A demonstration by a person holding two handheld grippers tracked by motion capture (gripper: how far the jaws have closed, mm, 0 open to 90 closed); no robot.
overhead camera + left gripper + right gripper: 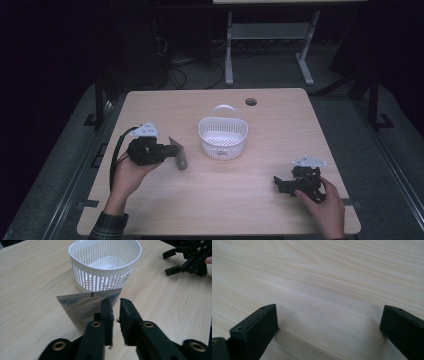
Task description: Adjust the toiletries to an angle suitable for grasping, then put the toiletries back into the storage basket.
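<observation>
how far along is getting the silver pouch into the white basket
Early. Done: the silver pouch is at the left gripper, near the white basket. In hand: its jaws stand slightly apart, and whether they pinch the pouch's edge I cannot tell. Left: the basket looks empty. The right gripper rests open on the table.

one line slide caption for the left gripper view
Left gripper with jaws slightly apart at a silver pouch, white basket just behind it on the table.

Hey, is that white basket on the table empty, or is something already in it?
Empty, as far as visible. The white basket stands upright and only its bare perforated bottom shows in the left gripper view; the silver pouch is outside, in front of it.
</observation>
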